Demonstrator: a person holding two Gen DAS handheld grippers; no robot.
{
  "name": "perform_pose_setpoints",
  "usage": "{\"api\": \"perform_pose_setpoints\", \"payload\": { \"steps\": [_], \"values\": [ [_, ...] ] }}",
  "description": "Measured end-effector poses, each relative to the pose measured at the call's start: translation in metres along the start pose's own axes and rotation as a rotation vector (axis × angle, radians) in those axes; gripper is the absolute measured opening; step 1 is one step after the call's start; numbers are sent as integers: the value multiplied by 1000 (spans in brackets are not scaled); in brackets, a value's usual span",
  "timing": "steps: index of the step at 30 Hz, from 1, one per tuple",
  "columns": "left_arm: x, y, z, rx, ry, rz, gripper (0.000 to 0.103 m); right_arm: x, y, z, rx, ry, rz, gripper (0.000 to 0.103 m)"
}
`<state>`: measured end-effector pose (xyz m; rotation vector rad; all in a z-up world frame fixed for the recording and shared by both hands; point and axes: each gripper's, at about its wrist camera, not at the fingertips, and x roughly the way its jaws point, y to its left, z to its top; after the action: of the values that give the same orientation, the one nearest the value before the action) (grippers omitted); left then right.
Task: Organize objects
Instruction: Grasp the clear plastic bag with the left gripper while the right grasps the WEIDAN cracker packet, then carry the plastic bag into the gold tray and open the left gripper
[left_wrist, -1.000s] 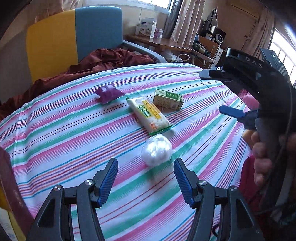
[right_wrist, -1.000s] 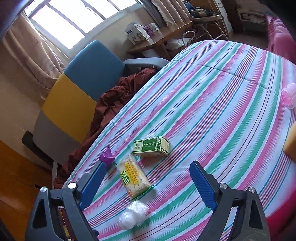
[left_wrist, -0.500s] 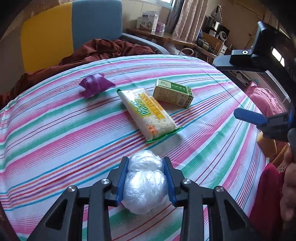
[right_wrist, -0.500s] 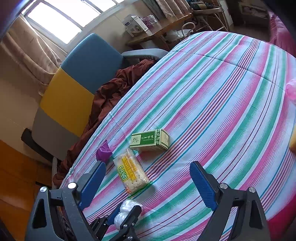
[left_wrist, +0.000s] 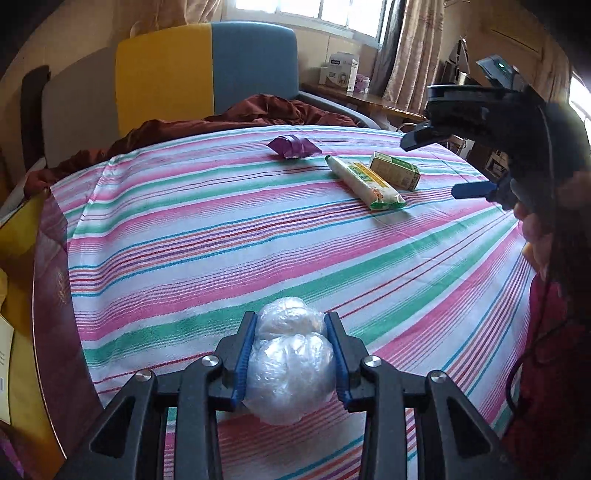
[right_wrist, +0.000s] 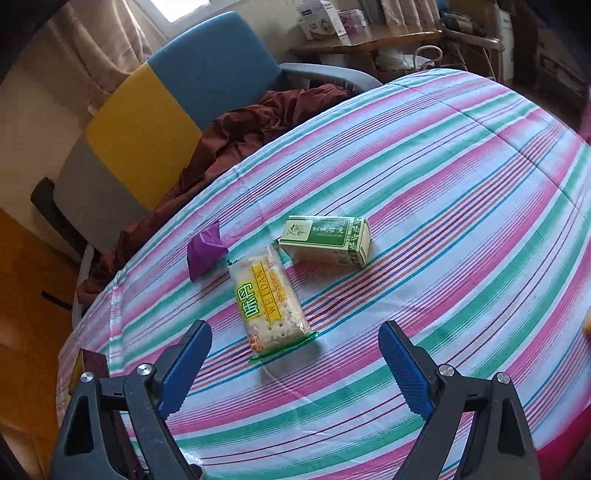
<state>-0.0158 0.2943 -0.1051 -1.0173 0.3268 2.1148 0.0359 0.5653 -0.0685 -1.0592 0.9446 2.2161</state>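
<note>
- my left gripper (left_wrist: 290, 360) has its blue fingers (left_wrist: 242, 363) clamped on a clear plastic-wrapped bundle (left_wrist: 290, 369), one pad against each side; the bundle bulges out past the tips, low over the near part of the striped bench cloth (left_wrist: 221, 236).
- my right gripper (right_wrist: 295, 363) has its fingers (right_wrist: 184, 373) spread wide apart with nothing between them; it hangs above the cloth, just near of the cracker packet (right_wrist: 269, 301).
- in the left wrist view that same right gripper shows at the far right, held in my right hand (left_wrist: 535, 236).
- the cracker packet lies flat, far and right of the bundle, well apart from it.
- a green box (right_wrist: 328, 240) lies on its side just beyond the packet's far end; i cannot tell whether they touch.
- a purple wrapper (right_wrist: 205, 253) sits to the left of the packet's far end, close beside it.
- beyond the bench's far edge a dark red blanket (left_wrist: 258, 114) is heaped on a yellow and blue chair (left_wrist: 207, 70).
- a yellow and maroon box (left_wrist: 33, 295) stands at the left edge of the bench.
</note>
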Motion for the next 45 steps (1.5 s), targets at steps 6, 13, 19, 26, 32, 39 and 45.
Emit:
{"api": "perform_pose_setpoints", "payload": {
  "steps": [6,13,19,26,32,39,45],
  "values": [
    [3,1,-1,5,-32,-8,36,15,16,-8,-131,53,-45,88],
    [3,3,-4,-1,-41,-25,36,26,26,-10,-188,85,-72,83],
    [4,5,-5,-13,-42,-43,36,45,51,2,-318,81,-138,83],
    [4,6,-6,-17,-43,-50,37,82,60,11,-384,111,-218,75],
    [4,4,-6,-10,-44,-44,37,73,72,-15,-477,168,-152,48],
    [3,2,-6,-9,-46,-41,37,55,108,-78,-657,206,-73,50],
    [3,1,-7,-1,-47,-30,37,54,108,-78,-654,196,-68,51]
  ]
}}
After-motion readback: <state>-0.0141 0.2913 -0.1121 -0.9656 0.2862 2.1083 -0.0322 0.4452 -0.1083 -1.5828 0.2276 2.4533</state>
